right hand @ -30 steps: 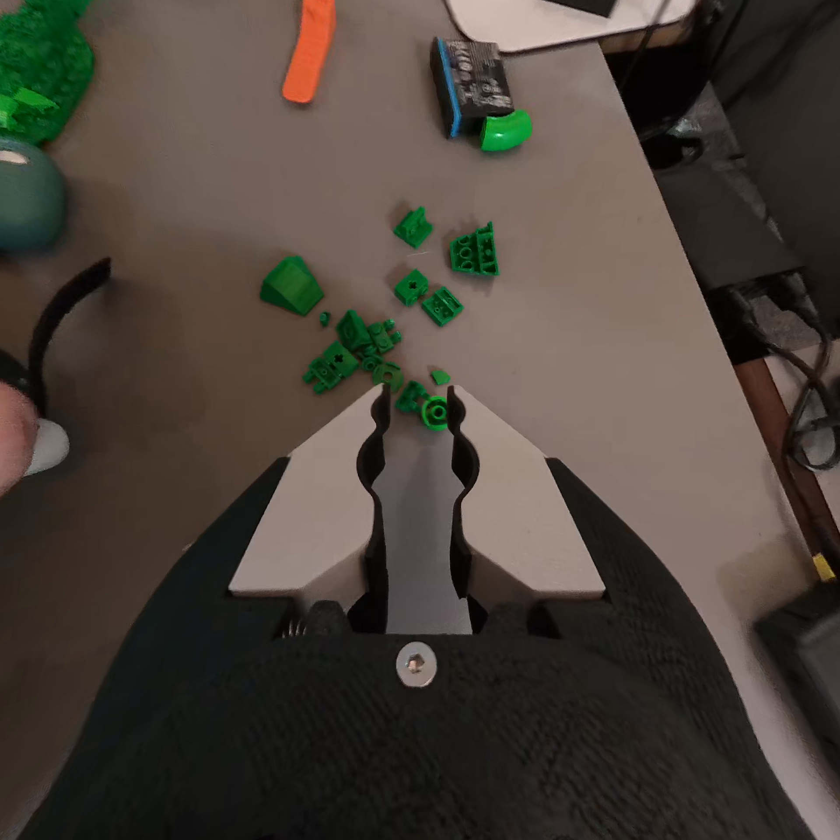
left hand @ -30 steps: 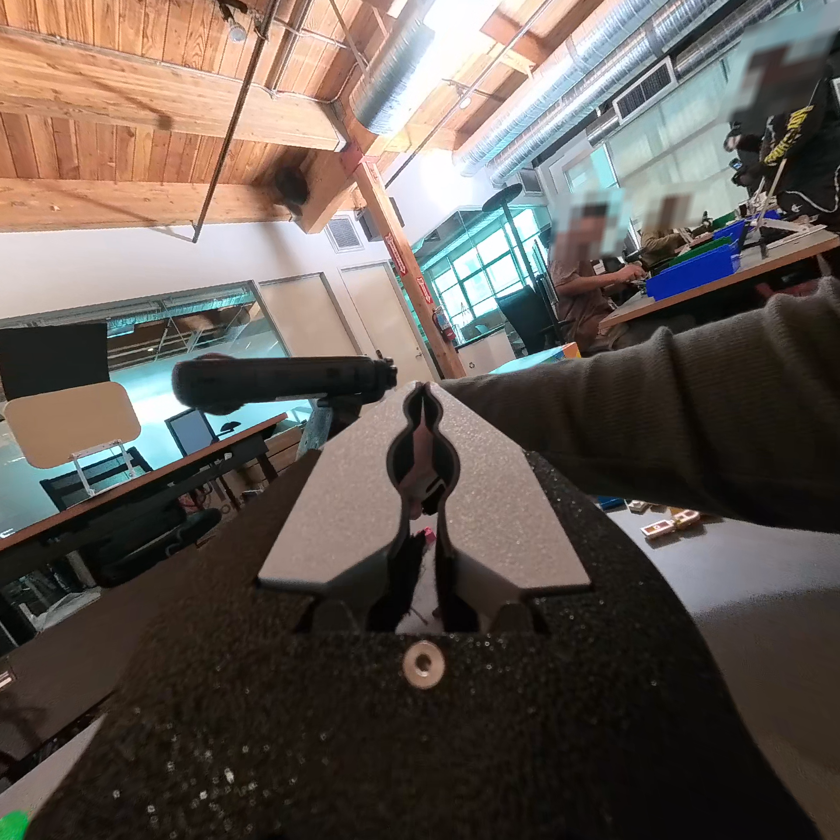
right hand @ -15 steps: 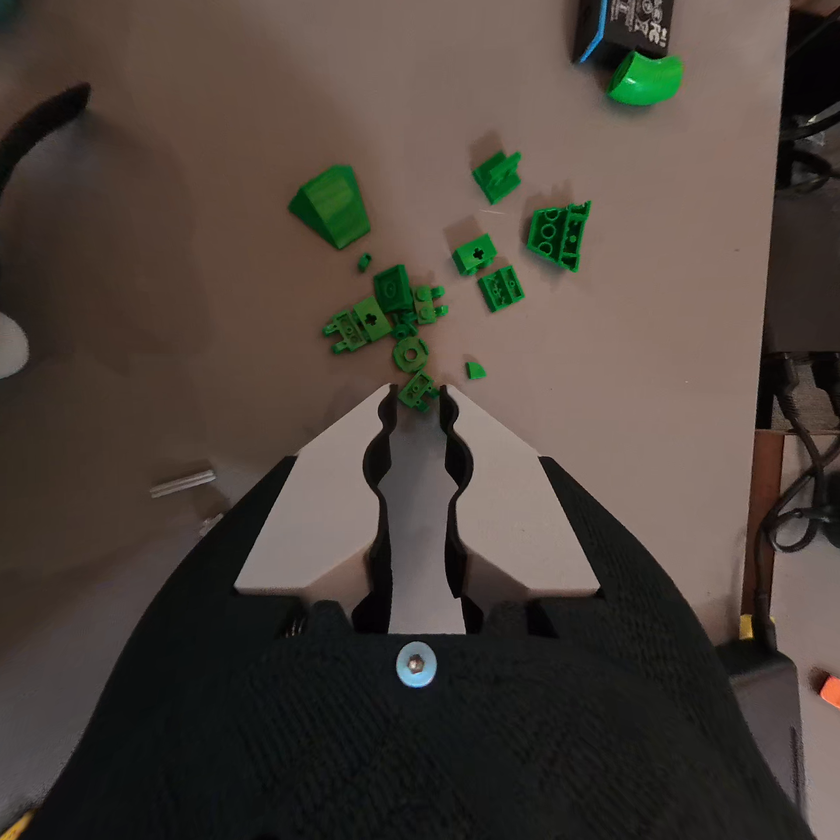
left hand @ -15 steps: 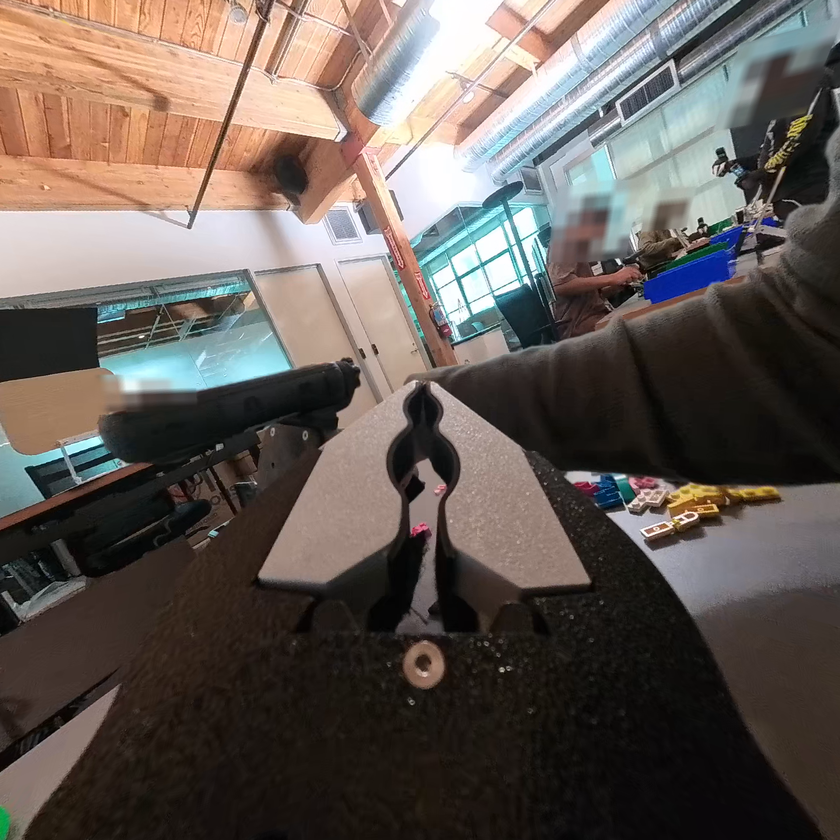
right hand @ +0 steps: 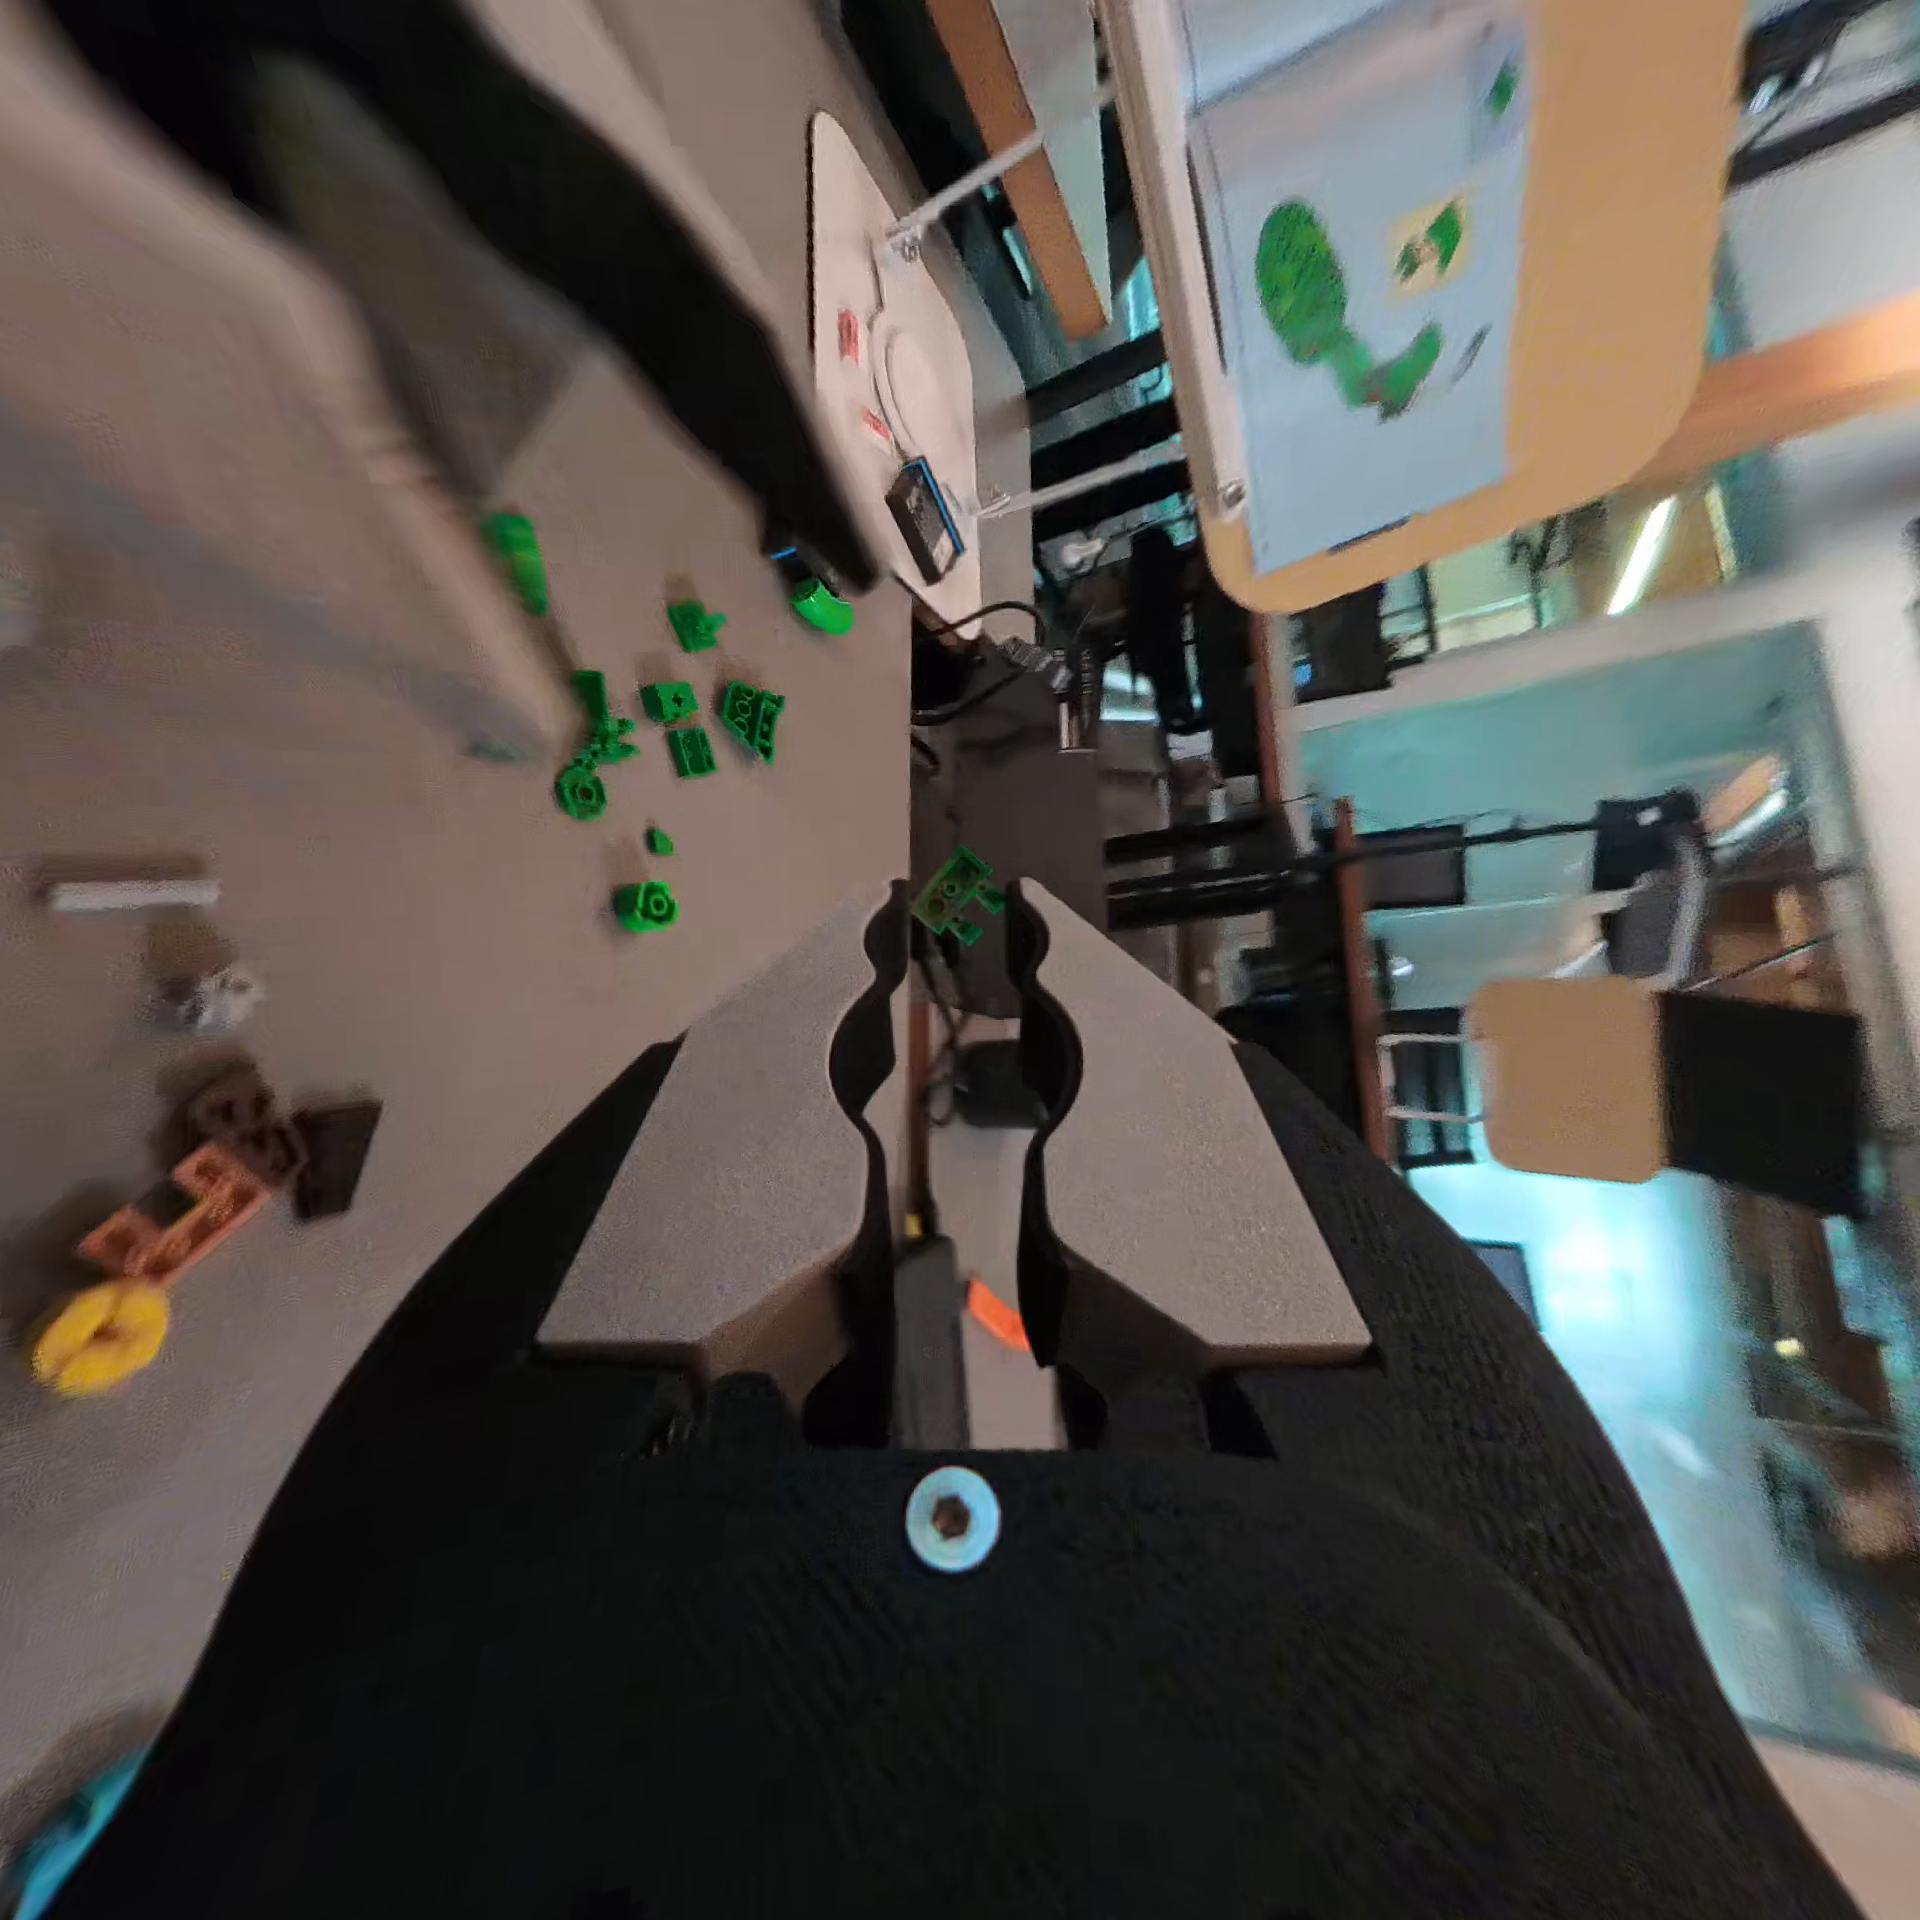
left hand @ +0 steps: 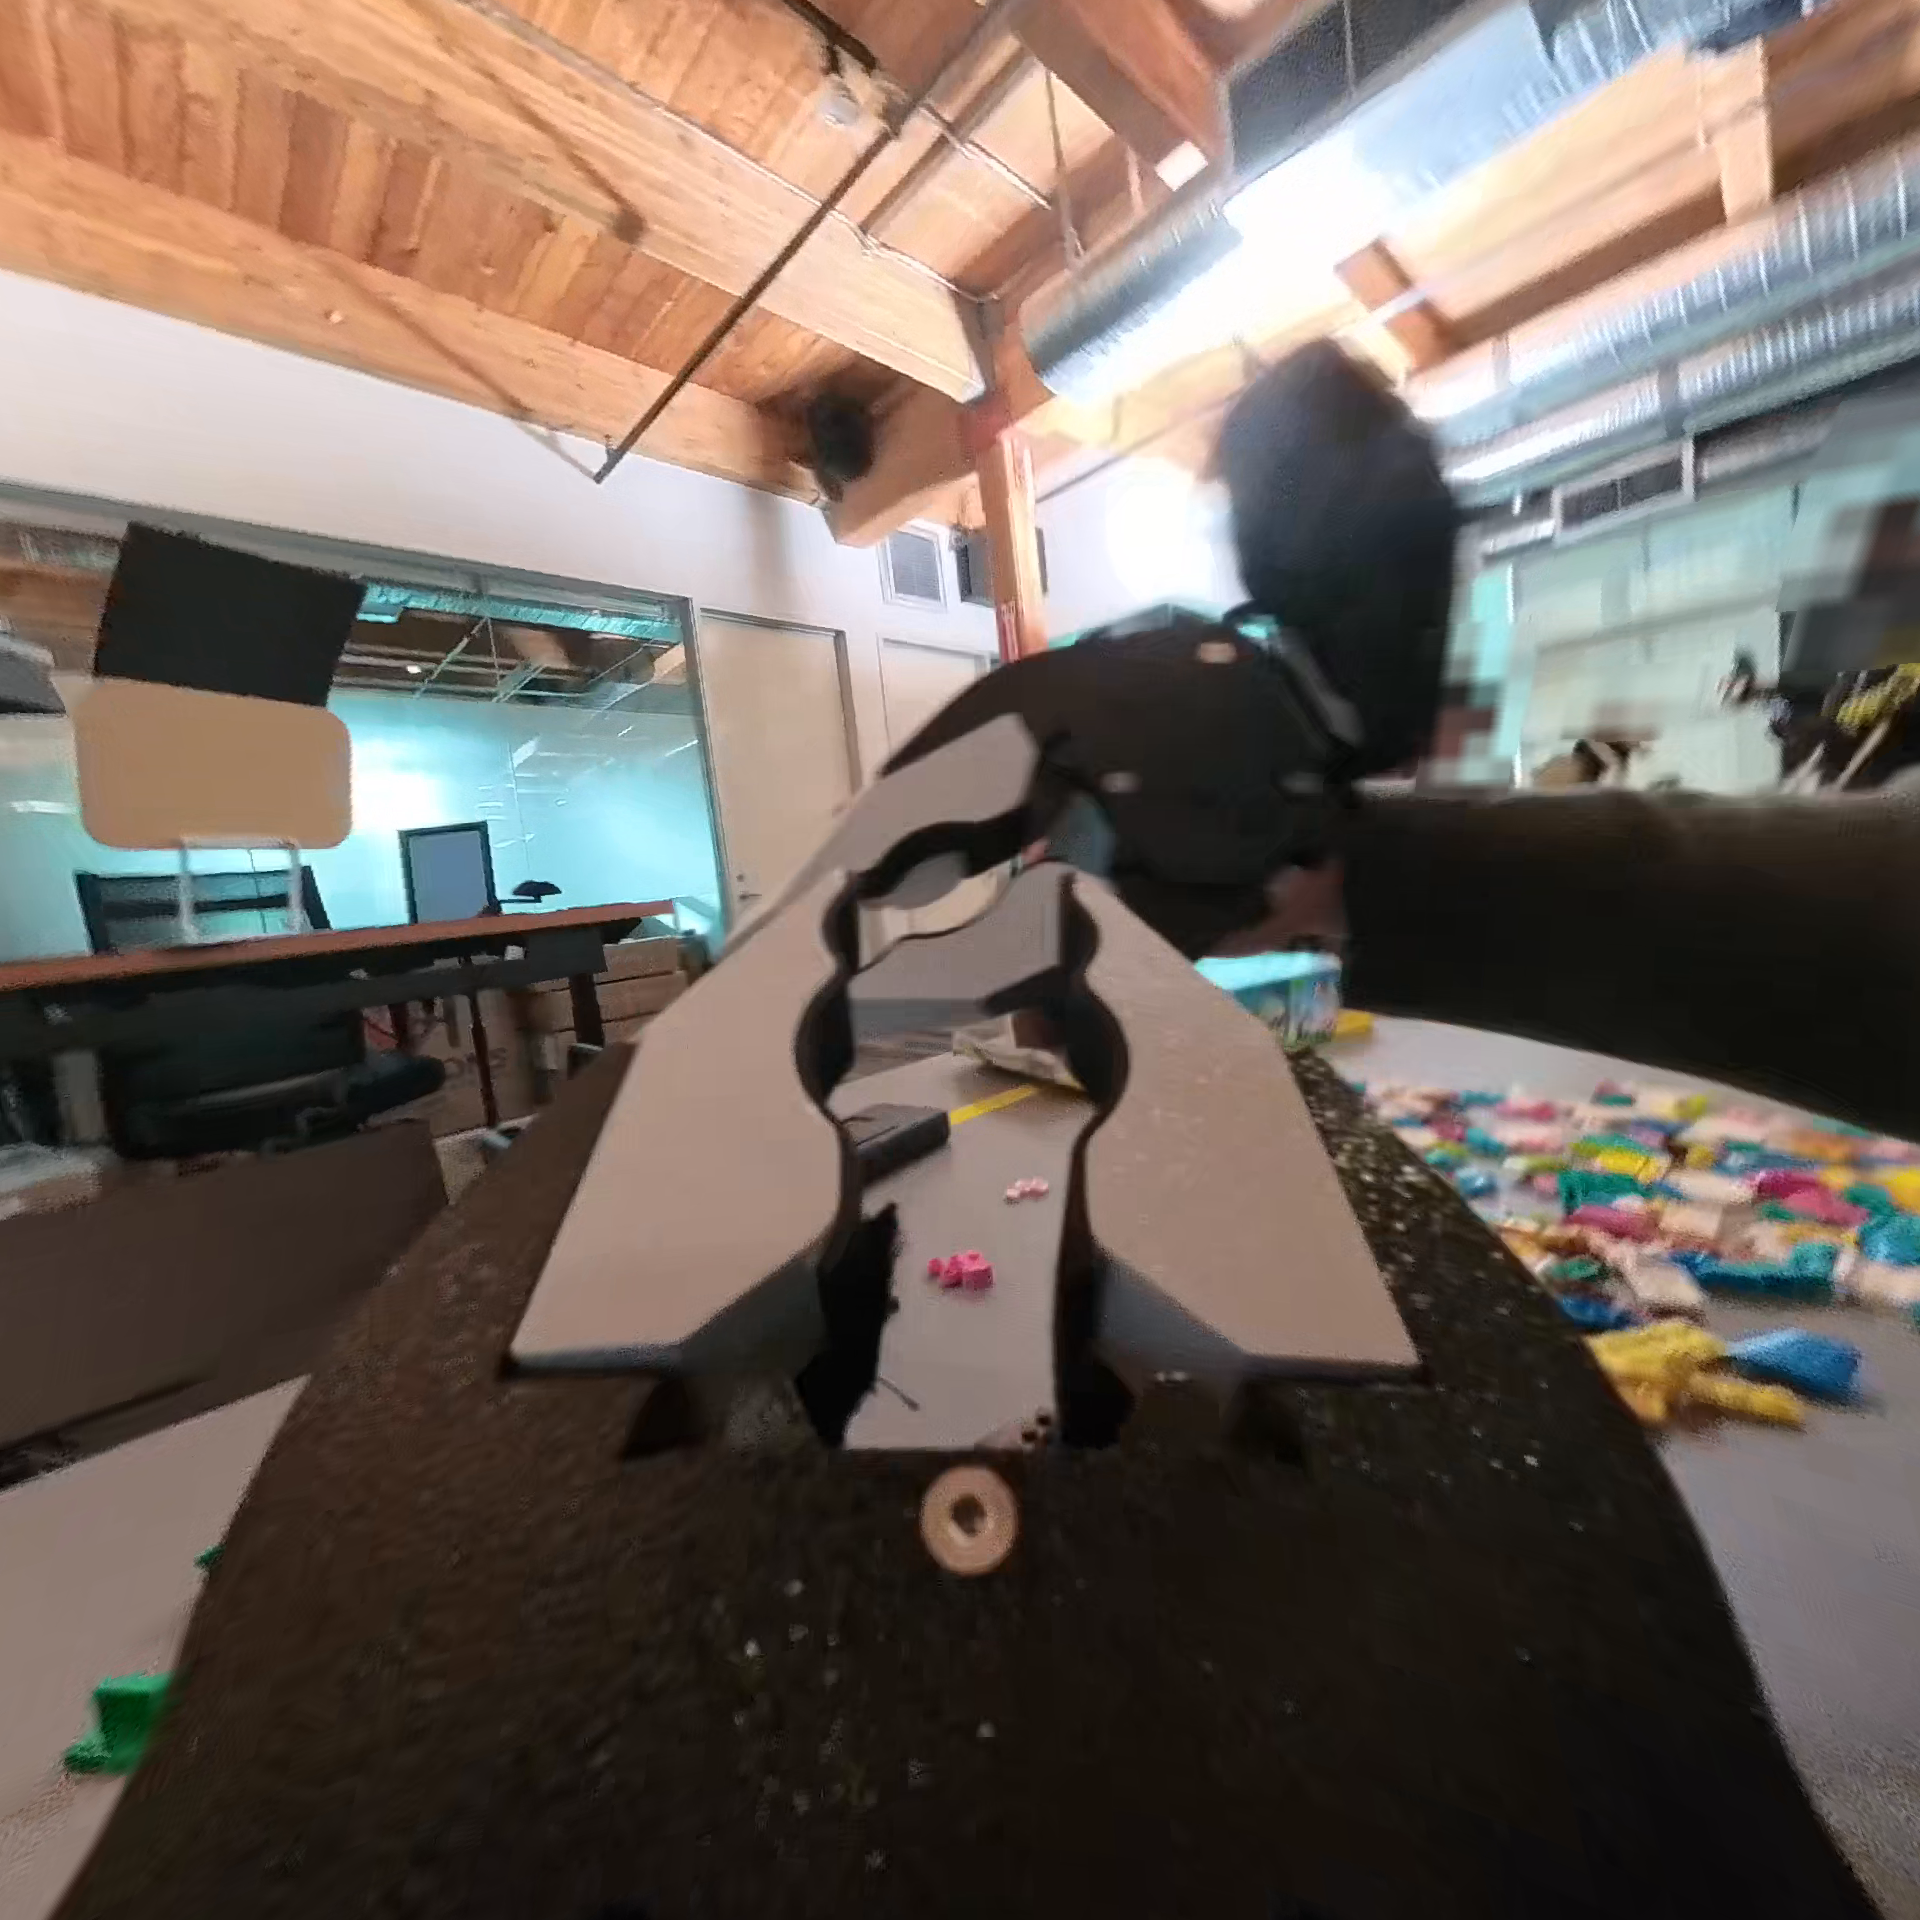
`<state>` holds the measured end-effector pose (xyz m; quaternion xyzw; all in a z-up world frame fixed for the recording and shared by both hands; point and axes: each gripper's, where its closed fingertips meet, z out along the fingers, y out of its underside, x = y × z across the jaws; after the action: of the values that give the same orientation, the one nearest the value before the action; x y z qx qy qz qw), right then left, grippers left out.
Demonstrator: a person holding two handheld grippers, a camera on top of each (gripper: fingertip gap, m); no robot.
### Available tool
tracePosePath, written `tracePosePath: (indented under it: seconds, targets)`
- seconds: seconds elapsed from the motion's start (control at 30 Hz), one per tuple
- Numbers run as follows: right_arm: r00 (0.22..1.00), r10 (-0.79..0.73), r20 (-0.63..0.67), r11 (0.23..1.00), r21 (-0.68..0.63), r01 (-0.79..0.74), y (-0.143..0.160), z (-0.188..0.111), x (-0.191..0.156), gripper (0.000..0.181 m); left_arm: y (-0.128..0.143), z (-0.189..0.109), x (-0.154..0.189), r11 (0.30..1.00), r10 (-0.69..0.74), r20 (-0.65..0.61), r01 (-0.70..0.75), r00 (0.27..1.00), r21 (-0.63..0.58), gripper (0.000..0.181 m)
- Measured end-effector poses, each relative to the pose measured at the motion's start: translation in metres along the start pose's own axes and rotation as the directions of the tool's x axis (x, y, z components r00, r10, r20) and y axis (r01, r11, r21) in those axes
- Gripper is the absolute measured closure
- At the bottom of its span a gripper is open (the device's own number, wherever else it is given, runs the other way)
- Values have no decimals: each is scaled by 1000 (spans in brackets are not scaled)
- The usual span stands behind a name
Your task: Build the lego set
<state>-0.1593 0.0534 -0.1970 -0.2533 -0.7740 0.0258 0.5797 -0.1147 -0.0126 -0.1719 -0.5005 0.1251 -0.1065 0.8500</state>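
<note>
Both pairs of jaws differ: the right gripper [right hand: 956, 902] pinches a small green studded plate [right hand: 954, 896] at its very tips, lifted clear of the grey table [right hand: 312, 935], while the left gripper [left hand: 961, 904] stands parted with nothing between its fingers. In the left wrist view the right gripper [left hand: 940, 831] hangs just beyond the left one's tips, with a dark sleeve [left hand: 1621, 925] reaching in from the right. Loose green lego pieces [right hand: 675, 717] lie scattered on the table to the left of the held plate, a round green piece [right hand: 646, 906] nearest it. Farther left sit brown and orange pieces [right hand: 223, 1164] and a yellow ring [right hand: 99, 1345]. Small pink bricks [left hand: 961, 1270] lie between the left fingers' view, and a heap of mixed coloured bricks [left hand: 1683, 1195] spreads at right. An instruction sheet on a stand [right hand: 1361, 281] rises at the far right.
</note>
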Motion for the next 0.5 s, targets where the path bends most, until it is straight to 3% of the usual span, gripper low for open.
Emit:
tracePosePath:
  seconds: [0.13,0.23,0.37,0.47,0.5]
  targets:
    - [991,-123,-61,989,72,127,-32,-50,-2,164,-7,1,-11,972,-233,-5,233,972,22,129]
    - [978,-203,-46,976,69,206,-46,-73,-16,164,1,6,-5,927,-374,-36,373,927,-40,126]
    - [961,-274,-45,958,73,277,-56,-92,-32,164,-2,3,28,894,-448,-156,439,881,-86,147]
    - [962,-269,-38,960,73,271,-58,-101,-38,164,-9,0,43,910,-414,-200,404,888,-88,178]
    - [964,-266,-29,961,68,267,-57,-103,-40,164,-9,0,46,913,-408,-198,394,891,-109,179]
